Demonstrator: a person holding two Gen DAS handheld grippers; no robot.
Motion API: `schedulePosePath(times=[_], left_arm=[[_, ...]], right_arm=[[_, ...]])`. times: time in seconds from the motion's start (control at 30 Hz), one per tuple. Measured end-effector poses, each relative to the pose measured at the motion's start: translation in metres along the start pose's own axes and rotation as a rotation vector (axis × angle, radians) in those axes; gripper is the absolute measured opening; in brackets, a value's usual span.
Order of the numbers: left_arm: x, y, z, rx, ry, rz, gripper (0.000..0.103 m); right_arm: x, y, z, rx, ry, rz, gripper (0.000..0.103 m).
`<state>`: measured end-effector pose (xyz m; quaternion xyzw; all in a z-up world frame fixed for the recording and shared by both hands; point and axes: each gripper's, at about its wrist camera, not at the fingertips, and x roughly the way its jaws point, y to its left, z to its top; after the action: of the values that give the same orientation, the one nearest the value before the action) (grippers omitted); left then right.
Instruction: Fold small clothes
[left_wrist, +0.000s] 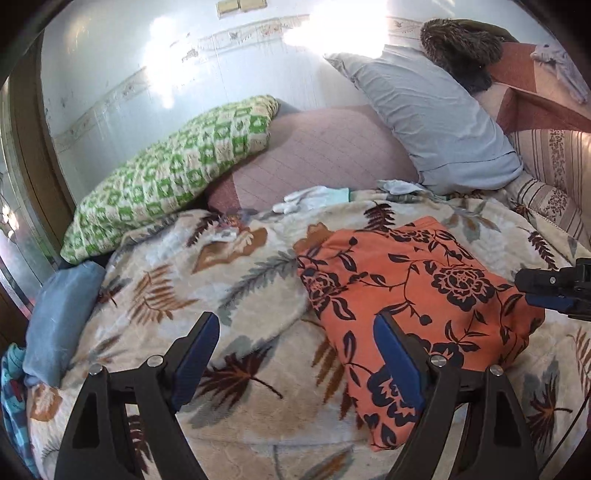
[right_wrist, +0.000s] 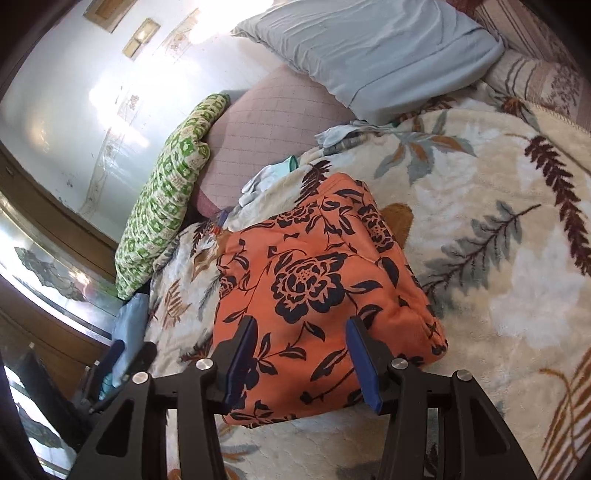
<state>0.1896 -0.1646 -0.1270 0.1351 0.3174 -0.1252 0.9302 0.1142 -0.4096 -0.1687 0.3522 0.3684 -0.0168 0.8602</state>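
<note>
The orange floral garment (right_wrist: 317, 295) lies as a neat folded bundle on the leaf-print blanket (right_wrist: 517, 280) covering the bed, and it looks soft, light and floppy, so I'd take it by a folded edge or corner rather than the slack middle. It's bright orange with dark navy blooms and vines, puffed slightly at the folds. Both claws hang released above it, the left claw (left_wrist: 295, 362) spread wide, the right claw (right_wrist: 301, 354) part-open, nothing pinched.

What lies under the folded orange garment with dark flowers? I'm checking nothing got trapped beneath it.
The folded orange floral garment rests on the cream fleece blanket with leaf print. Only blanket shows around its edges; whatever lies directly underneath is covered.
</note>
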Motion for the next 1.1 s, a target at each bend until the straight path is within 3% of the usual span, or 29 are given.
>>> schedulePosePath(times=[0.27, 0.37, 0.57, 0.7, 0.87, 1.1], left_arm=[[0.036, -0.021, -0.004, 0.028, 0.045, -0.036, 0.086], [0.07, -0.037, -0.019, 0.1, 0.164, -0.061, 0.089], [0.065, -0.046, -0.023, 0.183, 0.087, -0.018, 0.095], [0.054, -0.036, -0.017, 0.133, 0.065, -0.035, 0.094], [0.034, -0.019, -0.006, 0.087, -0.037, -0.026, 0.094], [0.026, 0.02, 0.005, -0.028, -0.085, 0.001, 0.095]], right_arm=[[0.03, -0.009, 0.011, -0.005, 0.055, -0.077, 0.054], [0.056, -0.024, 0.01, 0.05, 0.155, -0.137, 0.054], [0.064, -0.029, 0.01, 0.052, 0.173, -0.138, 0.056], [0.05, -0.024, 0.014, 0.04, 0.122, -0.091, 0.056], [0.026, -0.021, 0.02, 0.028, 0.003, -0.044, 0.058], [0.022, -0.028, 0.028, 0.049, -0.027, -0.06, 0.059]])
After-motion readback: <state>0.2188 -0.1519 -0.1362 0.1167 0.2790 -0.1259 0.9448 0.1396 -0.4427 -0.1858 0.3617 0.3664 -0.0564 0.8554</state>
